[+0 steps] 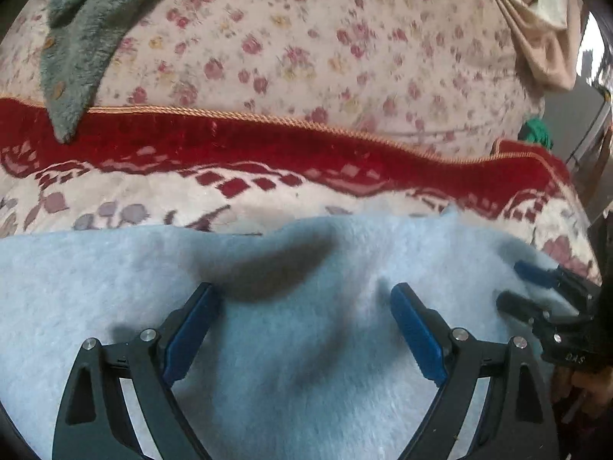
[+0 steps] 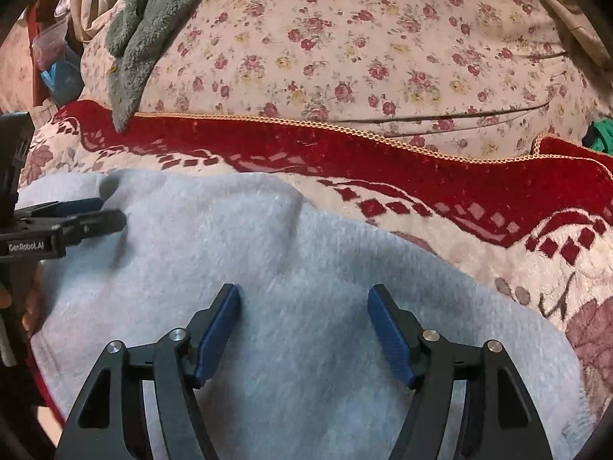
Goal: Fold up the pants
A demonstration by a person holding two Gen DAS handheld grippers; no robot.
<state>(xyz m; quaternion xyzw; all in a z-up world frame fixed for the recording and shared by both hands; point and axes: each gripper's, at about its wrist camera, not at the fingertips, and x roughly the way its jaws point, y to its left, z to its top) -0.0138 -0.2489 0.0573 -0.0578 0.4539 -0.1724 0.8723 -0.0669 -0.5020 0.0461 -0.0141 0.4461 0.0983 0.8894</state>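
Note:
The pants [image 1: 306, 345] are pale blue and fleecy, spread flat on a red and cream blanket [image 1: 268, 145]. My left gripper [image 1: 304, 291] hovers over them, open, with nothing pinched between its blue pads. The right wrist view shows the pants [image 2: 306, 260] running from lower right to upper left, with a rounded far edge. My right gripper [image 2: 303, 291] is open above their middle, pads apart and gripping nothing. Each gripper shows in the other's view: the right gripper [image 1: 508, 283] at the right edge, the left gripper [image 2: 113, 211] at the left edge, both over the pants.
A grey-green fleecy garment [image 2: 141, 38] hangs over the floral sheet [image 2: 383, 38] behind the blanket's gold-corded edge. A green item [image 2: 601, 134] lies at the far right. Beige cloth [image 1: 544, 38] bunches at the top right. Bags and clutter [image 2: 53, 57] stand beyond the bed's left side.

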